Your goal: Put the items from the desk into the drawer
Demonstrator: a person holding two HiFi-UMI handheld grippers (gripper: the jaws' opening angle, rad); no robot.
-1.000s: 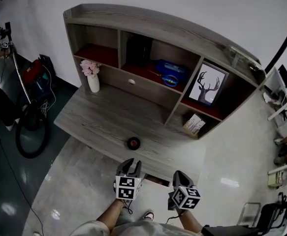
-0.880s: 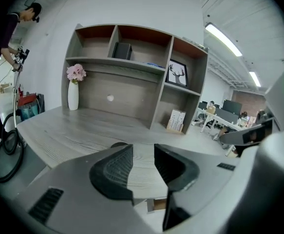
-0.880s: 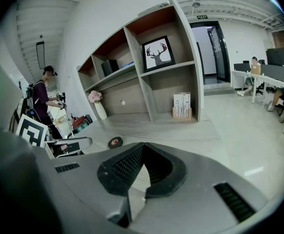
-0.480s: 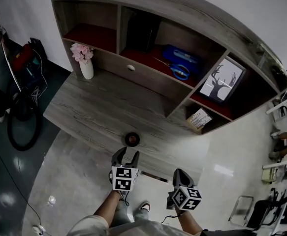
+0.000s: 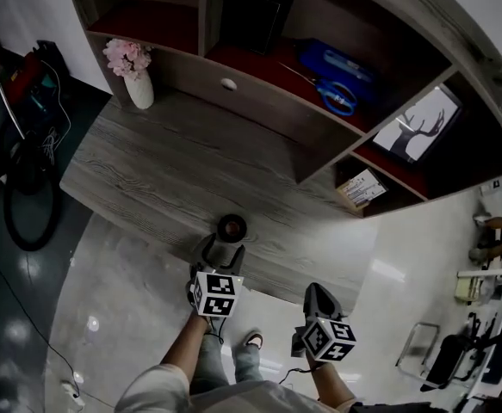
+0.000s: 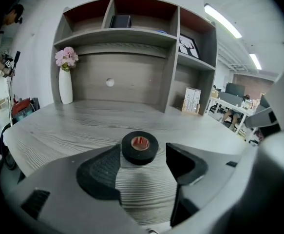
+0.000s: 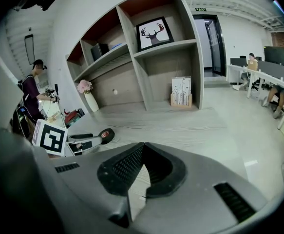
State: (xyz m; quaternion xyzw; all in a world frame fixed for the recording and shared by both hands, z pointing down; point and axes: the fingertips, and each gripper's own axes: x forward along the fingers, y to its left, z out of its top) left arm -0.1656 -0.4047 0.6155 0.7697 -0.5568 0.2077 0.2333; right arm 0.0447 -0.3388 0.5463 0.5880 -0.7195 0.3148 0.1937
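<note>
Tape roll, black with a reddish core, lies flat on the grey wood-grain surface close to its near edge, with the hole facing up. It sits straight ahead of my left hand-held gripper, right at the mouth of the jaws. These have just been opening and now stand spread wide, one tip on either side of the roll. I see no pad pressing on it. The bare surface between the jaws behind the roll shows that the roll is only at the tips, not deep in the throat.

Because the roll is round, it has no long axis in plan. Its short axis stands upright, so I judge that a squeeze across the outer rim from this heading would serve, once the jaws slide a little further forward.

My right hand-held gripper is pressed together on nothing. It hangs off the near edge to the right, well apart from the roll, so the left hand is plainly the nearer. The panel with a round knob at the back, under the shelves, is probably the drawer front, and it looks closed.
</note>
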